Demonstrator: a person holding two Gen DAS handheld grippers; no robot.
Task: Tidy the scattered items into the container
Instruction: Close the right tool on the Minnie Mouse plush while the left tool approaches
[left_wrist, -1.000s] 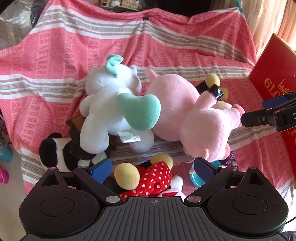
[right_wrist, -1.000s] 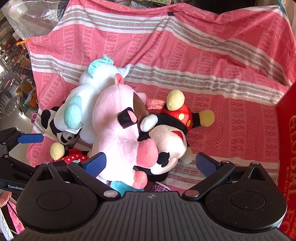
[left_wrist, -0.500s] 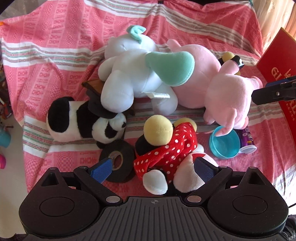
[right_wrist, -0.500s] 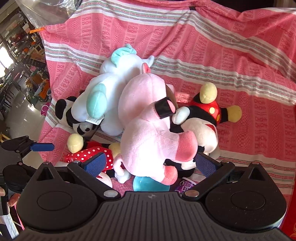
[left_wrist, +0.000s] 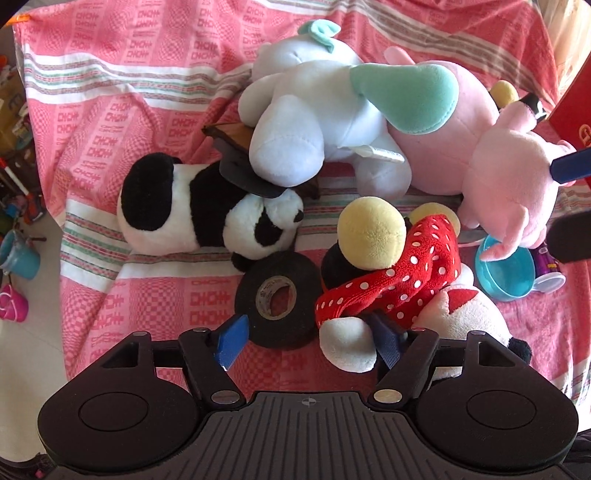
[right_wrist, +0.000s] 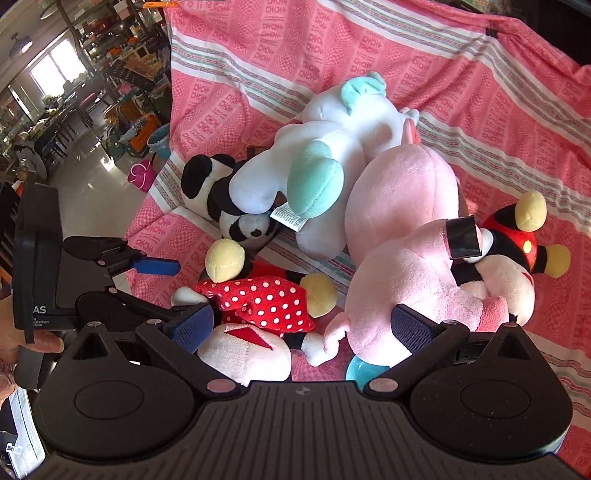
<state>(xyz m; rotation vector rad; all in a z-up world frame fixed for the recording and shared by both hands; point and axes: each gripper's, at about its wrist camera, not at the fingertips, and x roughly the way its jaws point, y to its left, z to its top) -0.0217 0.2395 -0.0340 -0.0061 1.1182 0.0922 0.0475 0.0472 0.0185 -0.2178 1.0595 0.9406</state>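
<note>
Both views are brightly lit by daylight, and strong barrel distortion is seen at the edges, where the striped cloth (left_wrist: 155, 122) is bent into curves and the corners are cut off in black. Glare is thrown by the windows (right_wrist: 55, 66) onto the polished floor (right_wrist: 92, 192) in the right wrist view, and those windows are blown out to white. Soft shadows are cast beneath the plush toys, which are kept in sharp focus.

pink striped cloth (left_wrist: 155, 110) draped over bench | blue cup (left_wrist: 18, 254) and pink cup (left_wrist: 13, 306) on floor, left | cluttered shelves (right_wrist: 122, 51) behind
</note>
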